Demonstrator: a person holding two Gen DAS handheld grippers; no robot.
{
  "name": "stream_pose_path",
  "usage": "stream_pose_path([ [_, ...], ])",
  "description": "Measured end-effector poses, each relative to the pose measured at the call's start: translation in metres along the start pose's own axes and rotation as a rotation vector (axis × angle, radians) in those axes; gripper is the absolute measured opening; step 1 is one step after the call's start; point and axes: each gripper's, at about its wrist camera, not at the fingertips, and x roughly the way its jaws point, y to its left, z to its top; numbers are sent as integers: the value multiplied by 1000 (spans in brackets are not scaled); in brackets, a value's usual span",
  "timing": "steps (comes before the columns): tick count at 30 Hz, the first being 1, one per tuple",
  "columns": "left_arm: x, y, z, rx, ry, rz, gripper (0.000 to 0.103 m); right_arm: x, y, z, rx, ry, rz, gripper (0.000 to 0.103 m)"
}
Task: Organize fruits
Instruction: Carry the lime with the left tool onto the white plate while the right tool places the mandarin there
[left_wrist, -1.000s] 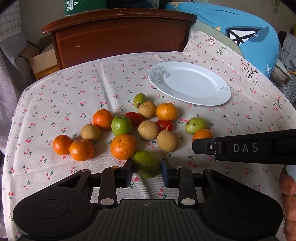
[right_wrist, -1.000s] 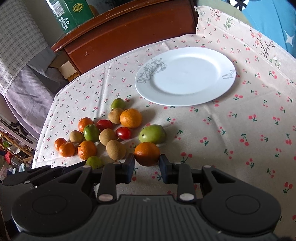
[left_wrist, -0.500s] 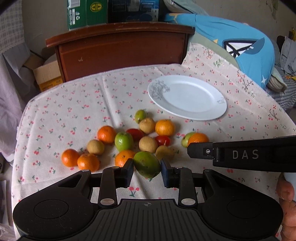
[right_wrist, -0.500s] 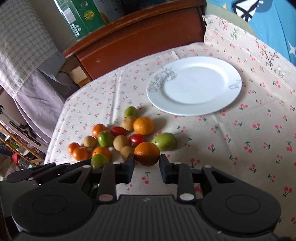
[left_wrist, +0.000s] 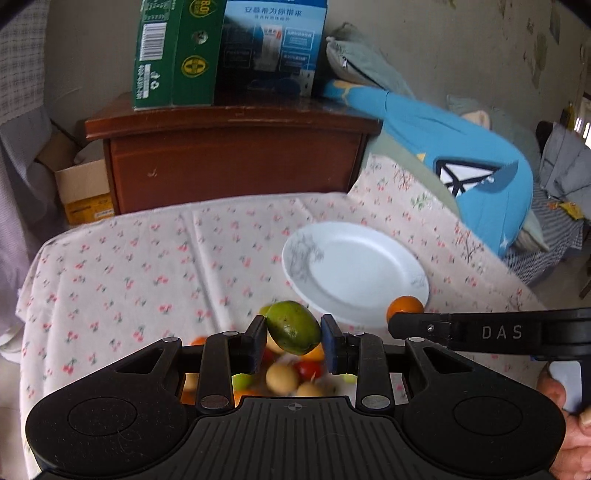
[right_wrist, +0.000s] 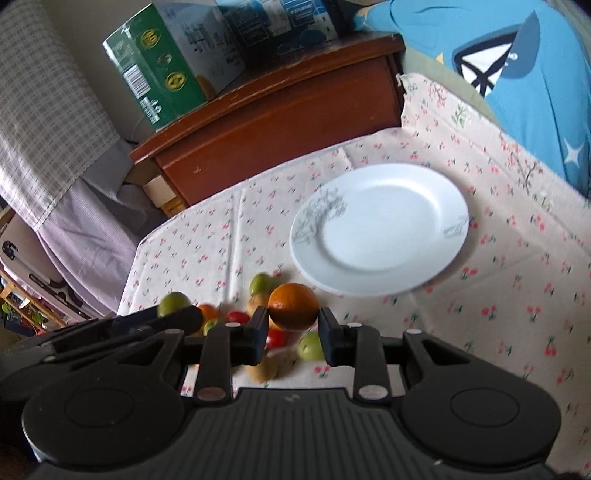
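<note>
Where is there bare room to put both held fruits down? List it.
Free: the whole round white plate, with nothing on it; the bare cherry-print tablecloth right of the plate; and the cloth between the plate and the brown wooden cabinet. Crowded: the loose fruit pile below the plate's left edge, right under both sets of jaws.

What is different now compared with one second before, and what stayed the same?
Both grippers rose off the cloth with their fruit: the left gripper lifted the green fruit, the right gripper the orange. Both grips, the white plate and the remaining fruits stayed unchanged.
</note>
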Motion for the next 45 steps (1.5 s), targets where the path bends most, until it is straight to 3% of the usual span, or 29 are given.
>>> stream_pose_path([
  [8,34,-7,15,31,23,-53,29,16,-21,24,12,15,-39,29],
  [22,102,-17,23,31,92,-119,29,50,-48,32,106,62,-132,29],
  [33,109,-19,31,21,72,-98,32,59,-50,39,102,26,-164,32],
  [38,89,-15,39,10,25,-29,64,53,-47,43,90,-10,-157,35],
  [41,77,-13,42,8,24,-6,72,47,-46,43,103,-21,-141,42],
  [45,63,-17,41,36,32,17,75,40,-39,39,81,-26,-142,45],
])
